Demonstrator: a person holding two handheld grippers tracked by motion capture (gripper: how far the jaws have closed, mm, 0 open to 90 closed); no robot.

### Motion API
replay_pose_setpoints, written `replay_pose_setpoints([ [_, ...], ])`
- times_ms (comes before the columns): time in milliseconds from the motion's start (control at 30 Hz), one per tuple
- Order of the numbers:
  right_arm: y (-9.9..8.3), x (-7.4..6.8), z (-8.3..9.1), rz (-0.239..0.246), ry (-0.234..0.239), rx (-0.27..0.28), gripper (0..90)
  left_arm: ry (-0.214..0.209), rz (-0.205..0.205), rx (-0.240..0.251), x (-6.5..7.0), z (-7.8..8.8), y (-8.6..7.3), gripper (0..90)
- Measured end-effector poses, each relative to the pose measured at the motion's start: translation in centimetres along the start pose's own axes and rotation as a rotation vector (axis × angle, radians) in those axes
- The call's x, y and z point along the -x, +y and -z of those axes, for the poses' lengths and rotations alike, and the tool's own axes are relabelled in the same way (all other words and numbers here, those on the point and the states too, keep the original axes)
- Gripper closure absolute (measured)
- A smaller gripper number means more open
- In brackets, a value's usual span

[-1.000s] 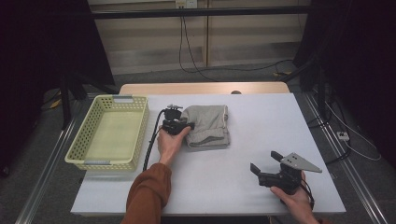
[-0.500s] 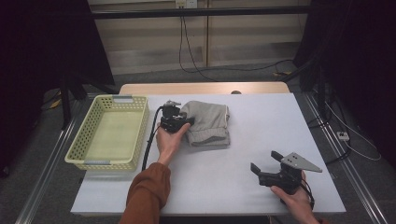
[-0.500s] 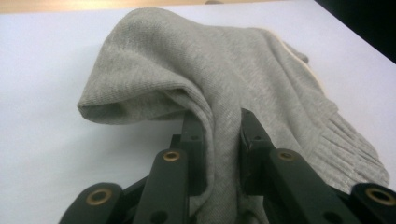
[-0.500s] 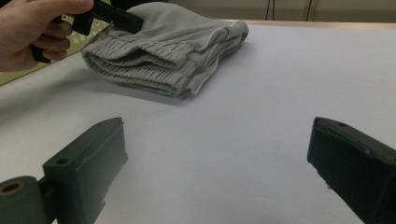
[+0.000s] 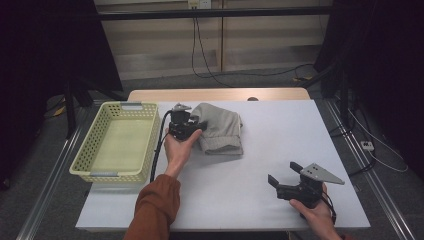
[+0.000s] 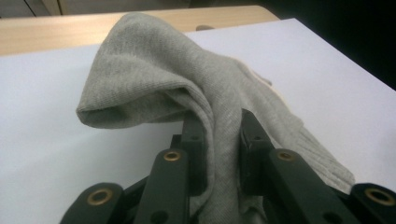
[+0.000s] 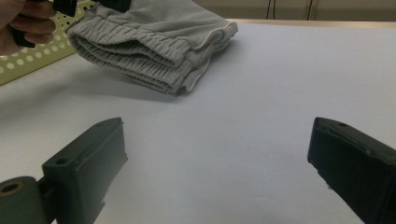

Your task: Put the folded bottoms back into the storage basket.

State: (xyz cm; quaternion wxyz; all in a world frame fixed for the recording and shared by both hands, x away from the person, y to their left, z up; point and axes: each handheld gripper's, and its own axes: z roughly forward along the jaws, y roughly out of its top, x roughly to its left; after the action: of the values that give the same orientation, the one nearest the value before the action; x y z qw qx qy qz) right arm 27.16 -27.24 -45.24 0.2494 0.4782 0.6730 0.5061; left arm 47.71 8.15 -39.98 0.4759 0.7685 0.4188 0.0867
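One folded grey garment [image 5: 220,131] lies just above the centre of the high view, on the white table [image 5: 280,150] to the right of the yellow basket [image 5: 116,145], and the left gripper [image 5: 186,126] is clamped on a bunched fold at its left edge, lifting that side. It looks soft, light and limp, so it will likely sag and unfold; a deep pinch through several layers near the ribbed waistband seems safest. The right gripper [image 5: 284,181], lower right, rests with jaws wide apart, holding nothing.

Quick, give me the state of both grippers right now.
Left gripper: closed on a fold of the grey garment.
Right gripper: open, nothing between its jaws, over the white table.
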Motion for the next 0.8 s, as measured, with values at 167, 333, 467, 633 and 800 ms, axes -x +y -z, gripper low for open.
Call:
replay_pose_setpoints([
  [167, 0.0, 0.0, 0.0, 0.002, -0.001, 0.001, 4.0, -0.002, -0.016, 0.020, 0.3, 0.7, 0.5, 76.2],
  [333, 0.0, 0.0, 0.0, 0.001, -0.001, 0.001, 4.0, -0.005, -0.031, 0.043, 0.4, 1.5, 0.9, 76.3],
  [467, 0.0, 0.0, 0.0, 0.001, -0.002, 0.002, 4.0, -0.006, -0.037, 0.064, 0.4, 2.1, 1.2, 76.4],
  [633, 0.0, 0.0, 0.0, 0.001, -0.002, 0.001, 4.0, 0.002, -0.050, 0.083, 0.8, 3.0, 1.5, 76.4],
  [800, 0.0, 0.0, 0.0, 0.001, -0.005, 0.002, 4.0, -0.002, -0.079, 0.103, 1.4, 3.9, 2.1, 76.4],
])
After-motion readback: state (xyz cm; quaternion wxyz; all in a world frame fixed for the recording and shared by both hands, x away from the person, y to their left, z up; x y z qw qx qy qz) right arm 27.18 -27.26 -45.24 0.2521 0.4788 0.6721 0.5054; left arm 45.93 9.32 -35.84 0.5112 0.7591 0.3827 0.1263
